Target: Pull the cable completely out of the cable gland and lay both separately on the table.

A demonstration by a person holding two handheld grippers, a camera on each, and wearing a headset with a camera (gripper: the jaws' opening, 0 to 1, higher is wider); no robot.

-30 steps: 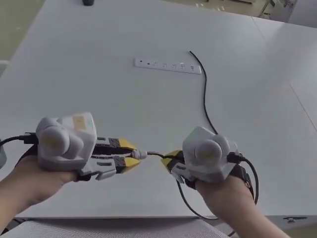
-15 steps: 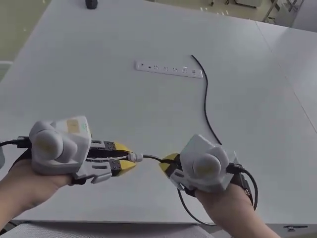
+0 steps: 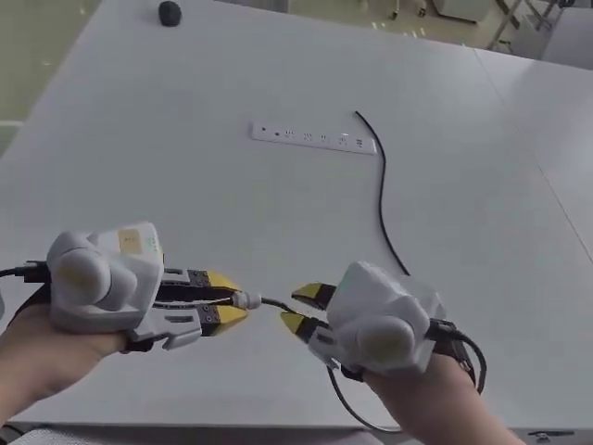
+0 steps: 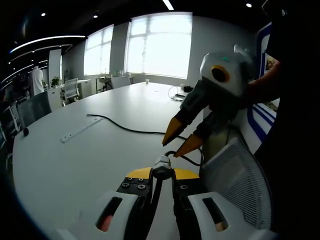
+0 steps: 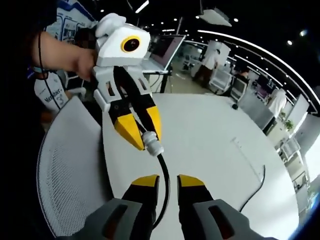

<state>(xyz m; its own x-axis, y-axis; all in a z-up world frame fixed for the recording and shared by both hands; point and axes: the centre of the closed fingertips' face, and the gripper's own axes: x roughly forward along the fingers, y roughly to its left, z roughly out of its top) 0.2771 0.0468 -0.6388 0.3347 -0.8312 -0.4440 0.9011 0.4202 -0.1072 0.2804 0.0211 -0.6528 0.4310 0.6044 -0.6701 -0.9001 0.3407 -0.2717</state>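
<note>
While the cable gland (image 5: pixel 152 143) is pinched by the left tool (image 3: pixel 233 302), the cable (image 5: pixel 164 172) must be clamped by the spread right tool (image 3: pixel 292 308) and pulled.

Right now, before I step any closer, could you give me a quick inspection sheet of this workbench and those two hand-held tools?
Surface: broad, smooth white tabletop.
Job's things: small pale plastic cable gland, with a thin black cable not yet pulled out of it.
Clutter: long white power strip; small dark round object at the far edge, too small to identify.
Grippers: left gripper, jaws shut on the cable gland; right gripper, jaws open with the black cable passing between them.
Cables: the black cable seems to trail on over the table past the power strip.
Surroundings: white mesh chair, big bright windows.
</note>
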